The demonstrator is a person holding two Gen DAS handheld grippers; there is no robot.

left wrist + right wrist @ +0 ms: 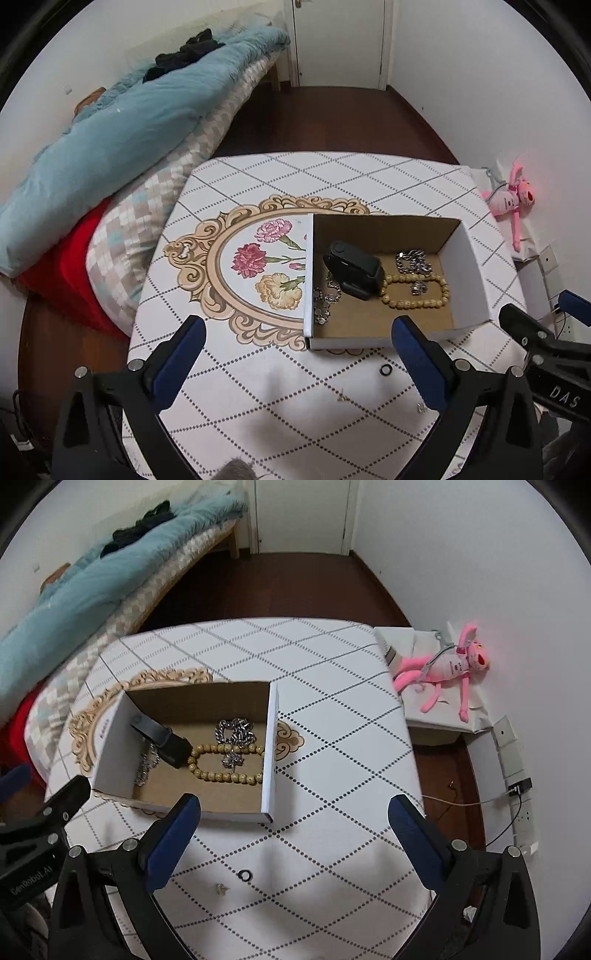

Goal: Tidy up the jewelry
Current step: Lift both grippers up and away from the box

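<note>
Table [258, 177] centre of room; bed [155, 206] along its left side, door [338, 40] behind, far wall. Plush toy [447, 668] on low stand right of table, by wall.

Open box [469, 258] on table, right of the flower motif [266, 266]. In box: watch [354, 269] at left-centre; bead bracelet [417, 291] just right of it, touching; chain [412, 262] behind beads; 2nd chain [325, 299] along left wall.

On table before box, nearer cams: small ring [386, 369], then two tiny items, an earring [221, 888] & another [421, 407] apart to its right.

Left gripper [299, 354] & right gripper [294, 830] side by side above near table edge, nothing btw fingers.
</note>
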